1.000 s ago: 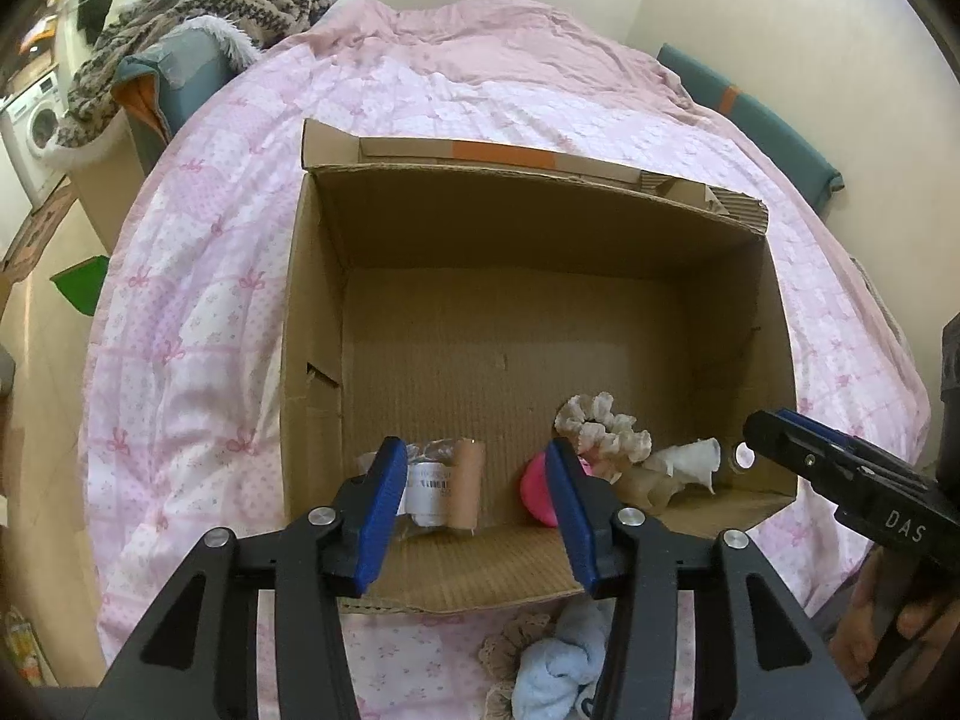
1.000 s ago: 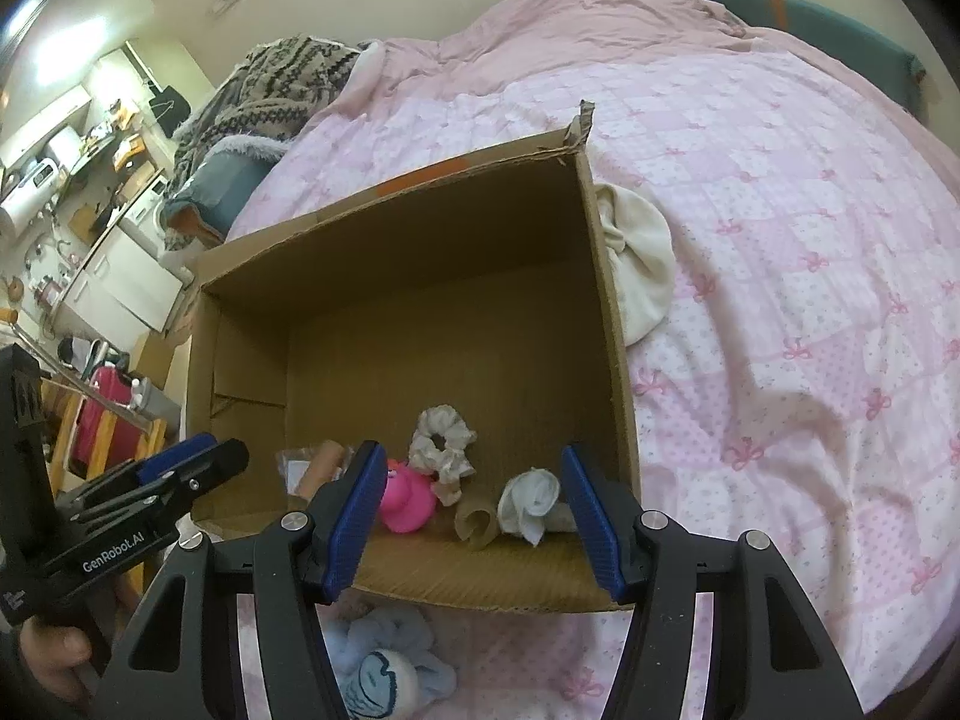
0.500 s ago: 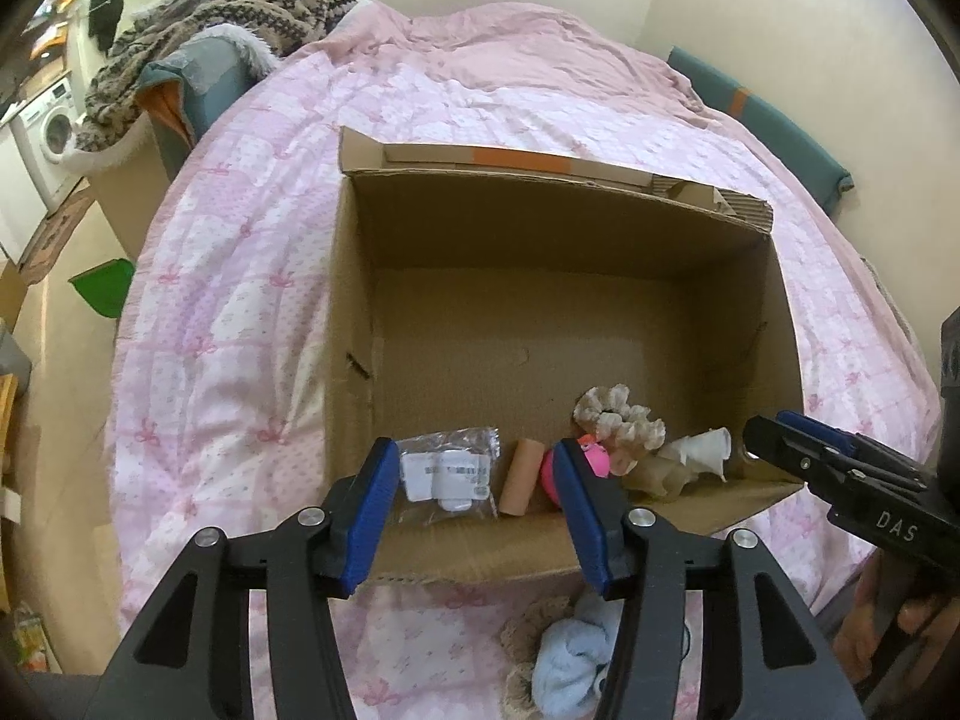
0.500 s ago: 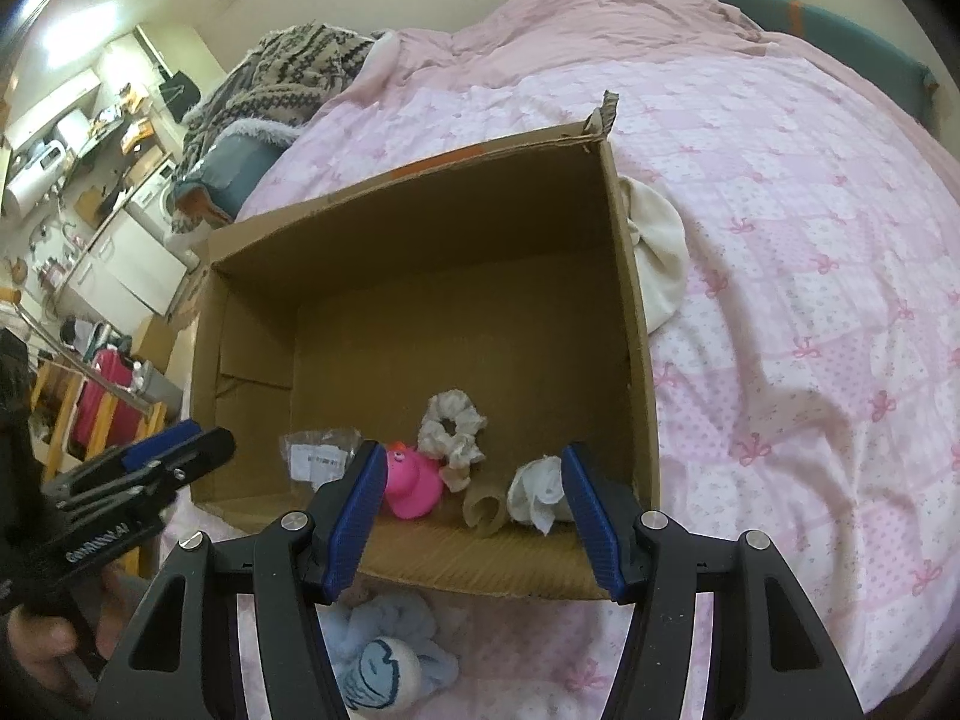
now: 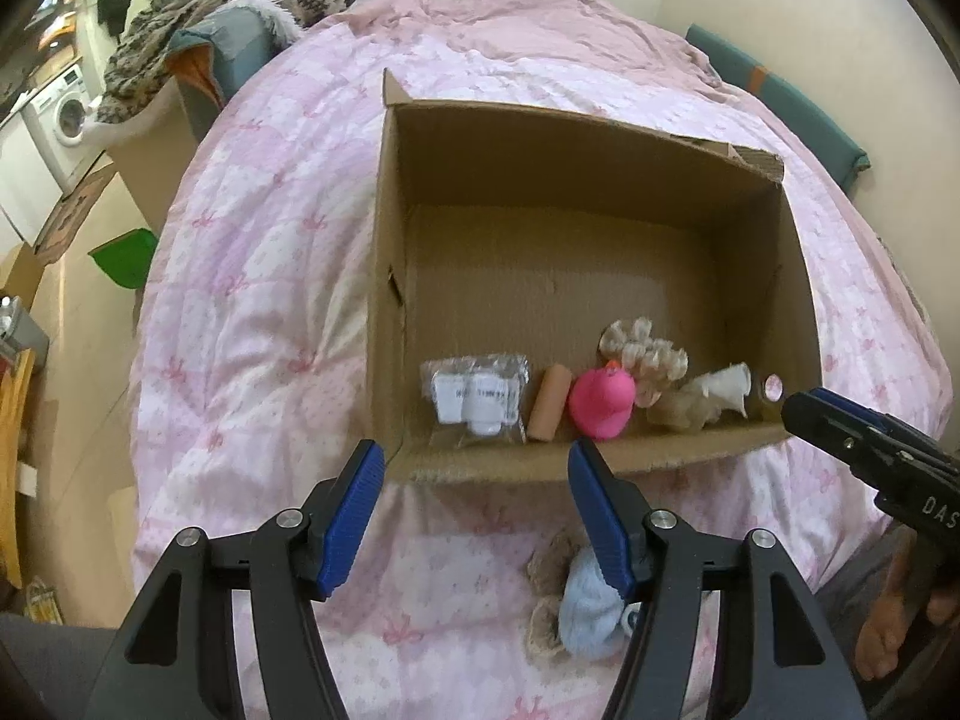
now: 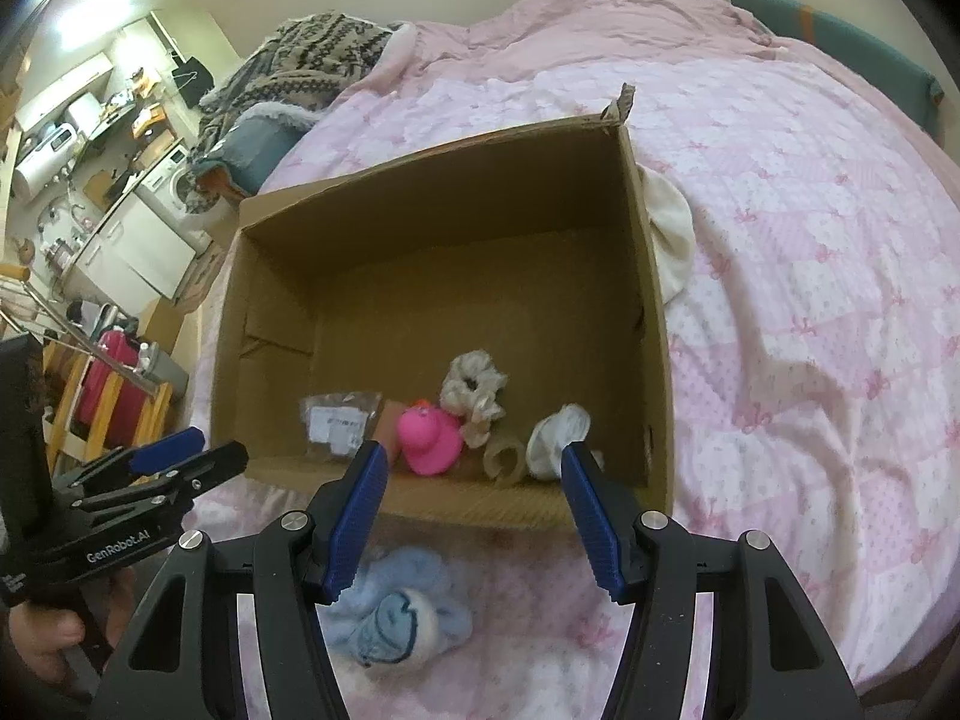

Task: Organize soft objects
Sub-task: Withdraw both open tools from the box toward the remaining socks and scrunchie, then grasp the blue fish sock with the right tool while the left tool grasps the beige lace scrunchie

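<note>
An open cardboard box [image 5: 384,276] [image 6: 654,312] sits on the pink bed. Along its near wall lie a clear packet [image 5: 477,396] [image 6: 339,420], a tan roll [image 5: 549,402], a pink duck toy [image 5: 603,402] [image 6: 429,441], a cream scrunchie [image 5: 645,354] [image 6: 474,390], a beige ring [image 6: 506,459] and a white sock [image 5: 723,387] [image 6: 558,438]. A light blue soft toy [image 5: 588,612] [image 6: 396,612] lies on the bed in front of the box. My left gripper [image 5: 474,510] is open and empty above the box's near edge. My right gripper [image 6: 474,510] is open and empty above the same edge.
A cream cloth [image 6: 669,234] lies against the box's right outer wall. A beige crocheted piece [image 5: 549,594] lies beside the blue toy. A patterned blanket [image 5: 240,6] is heaped at the bed's far left. The floor with a green bin [image 5: 123,258] is left of the bed.
Both grippers have pulled back from the box toward the near bed edge, so more of the box's contents and the blue toy show. Both stay open and empty.
</note>
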A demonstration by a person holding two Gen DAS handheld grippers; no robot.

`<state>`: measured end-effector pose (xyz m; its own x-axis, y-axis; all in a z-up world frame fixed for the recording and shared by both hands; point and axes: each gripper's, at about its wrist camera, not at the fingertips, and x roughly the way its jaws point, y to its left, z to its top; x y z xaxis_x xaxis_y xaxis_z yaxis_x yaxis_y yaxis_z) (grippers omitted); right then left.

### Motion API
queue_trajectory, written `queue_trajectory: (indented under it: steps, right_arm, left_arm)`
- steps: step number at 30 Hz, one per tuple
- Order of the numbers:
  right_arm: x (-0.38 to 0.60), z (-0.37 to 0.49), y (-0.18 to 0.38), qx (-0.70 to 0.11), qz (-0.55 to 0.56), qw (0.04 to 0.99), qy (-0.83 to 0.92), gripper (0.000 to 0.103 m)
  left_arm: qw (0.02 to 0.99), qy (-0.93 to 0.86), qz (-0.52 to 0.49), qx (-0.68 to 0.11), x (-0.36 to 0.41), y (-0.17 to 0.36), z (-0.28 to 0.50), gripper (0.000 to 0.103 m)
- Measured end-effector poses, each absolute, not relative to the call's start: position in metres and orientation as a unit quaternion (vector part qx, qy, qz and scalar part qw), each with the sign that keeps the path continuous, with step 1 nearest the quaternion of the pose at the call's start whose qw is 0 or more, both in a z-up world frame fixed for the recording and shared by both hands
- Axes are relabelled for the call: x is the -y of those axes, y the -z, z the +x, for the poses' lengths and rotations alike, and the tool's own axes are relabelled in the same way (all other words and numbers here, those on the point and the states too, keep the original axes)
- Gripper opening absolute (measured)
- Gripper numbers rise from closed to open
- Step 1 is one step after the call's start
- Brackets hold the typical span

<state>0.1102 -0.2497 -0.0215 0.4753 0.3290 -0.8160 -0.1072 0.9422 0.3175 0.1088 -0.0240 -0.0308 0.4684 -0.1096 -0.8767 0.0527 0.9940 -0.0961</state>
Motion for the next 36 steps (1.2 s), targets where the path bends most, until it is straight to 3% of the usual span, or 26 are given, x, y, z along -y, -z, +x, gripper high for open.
queue_trajectory:
  steps: [4,8,15,17,26,27,29,30,31,36]
  right_arm:
    - [0.248,0.100,0.028,-0.509,0.133,0.839,-0.140,0.063]
    - [0.228,0.088,0.043,-0.542,0.128,0.813,-0.166,0.079]
    - [0.189,0.070,0.095,-0.629,0.156,0.742,-0.171,0.087]
    - [0.178,0.072,0.099,-0.633,0.132,0.747,-0.156,0.095]
    - [0.178,0.083,0.134,-0.660,0.155,0.725,-0.121,0.097]
    - [0.182,0.083,0.134,-0.658,0.165,0.725,-0.124,0.094]
    - [0.193,0.081,0.133,-0.657,0.179,0.723,-0.121,0.069]
    - [0.200,0.079,0.134,-0.657,0.192,0.719,-0.120,0.063]
    - [0.206,0.080,0.135,-0.657,0.202,0.716,-0.119,0.051]
    - [0.218,0.077,0.124,-0.645,0.207,0.724,-0.127,0.040]
  left_arm:
    - [0.853,0.037,-0.038,-0.519,0.017,0.032,0.096,0.061]
    - [0.848,0.025,-0.052,-0.527,0.009,0.035,0.083,0.061]
    - [0.836,0.007,-0.080,-0.542,0.005,0.048,0.070,0.061]
    - [0.832,0.007,-0.082,-0.548,0.007,0.053,0.070,0.061]
    - [0.827,-0.003,-0.095,-0.555,0.005,0.061,0.074,0.061]
    - [0.826,-0.002,-0.098,-0.555,0.005,0.062,0.075,0.061]
    - [0.824,0.001,-0.103,-0.557,0.005,0.062,0.076,0.061]
    - [0.824,0.001,-0.105,-0.557,0.005,0.062,0.077,0.061]
    - [0.824,0.002,-0.106,-0.557,0.006,0.062,0.077,0.061]
    - [0.823,0.006,-0.104,-0.559,0.008,0.062,0.077,0.061]
